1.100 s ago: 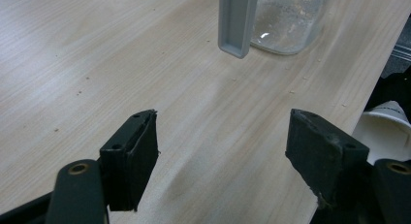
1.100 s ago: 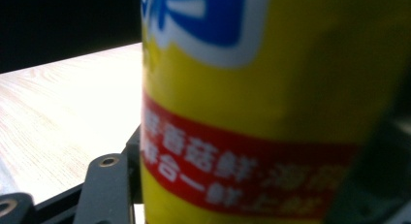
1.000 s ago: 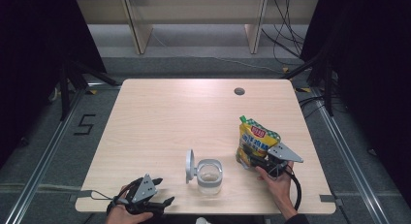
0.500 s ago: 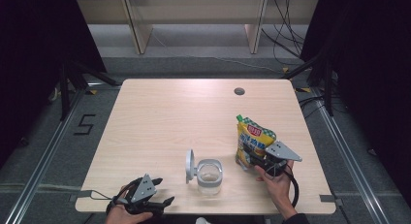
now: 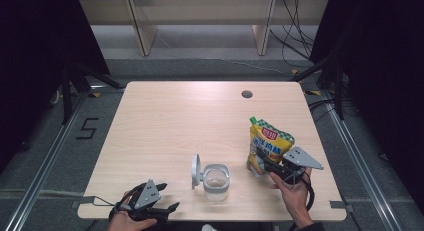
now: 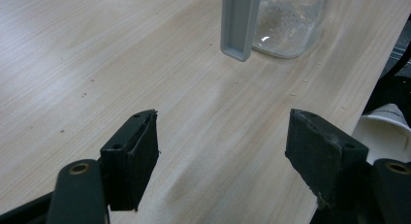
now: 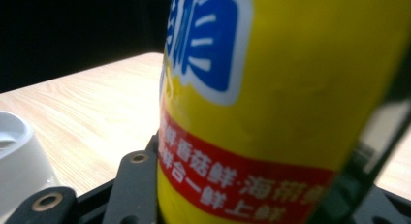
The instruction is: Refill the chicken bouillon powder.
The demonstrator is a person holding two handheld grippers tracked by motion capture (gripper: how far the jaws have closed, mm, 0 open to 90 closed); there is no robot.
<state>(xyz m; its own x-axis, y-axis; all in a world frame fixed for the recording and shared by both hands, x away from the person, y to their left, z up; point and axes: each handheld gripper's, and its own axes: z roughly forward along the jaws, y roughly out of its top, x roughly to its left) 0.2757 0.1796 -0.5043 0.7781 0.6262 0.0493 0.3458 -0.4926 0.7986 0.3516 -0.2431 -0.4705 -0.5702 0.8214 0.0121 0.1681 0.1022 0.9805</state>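
The right gripper [image 5: 267, 164] is clamping the lower part of a yellow, soft plastic stand-up pouch with a green screw cap, a blue-and-white label and a red band of print [image 5: 266, 145]. Its jaws have just been closing, and the pouch is between them: in the right gripper view the yellow wall [image 7: 271, 103] is bulging up from between the two black jaws, pressed on both sides. The pouch is standing upright and slightly tilted, directly ahead of this claw, cap at the far top.

Handling judgement: the pouch looks filled and fairly heavy for its size, with a glossy film skin that is probably slippery. Being soft, it is likely yielding under the squeeze, so a hard grip risks pushing the contents toward the cap, and a weak one risks letting it slide down. The low hold is taking the full belly; a hold nearer the stiffer neck under the cap would probably give more control for tipping.

Just beside this claw, toward the person's left, a clear glass jar with a grey hinged lid standing open [image 5: 216, 181] is sitting on the pale wooden table [image 5: 175, 116].

The left gripper [image 5: 161, 203] is lying low near the table's front edge, jaws spread wide with nothing between them; the bare wood [image 6: 220, 151] is showing in the gap, and the jar's glass base [image 6: 288, 20] is ahead of it.
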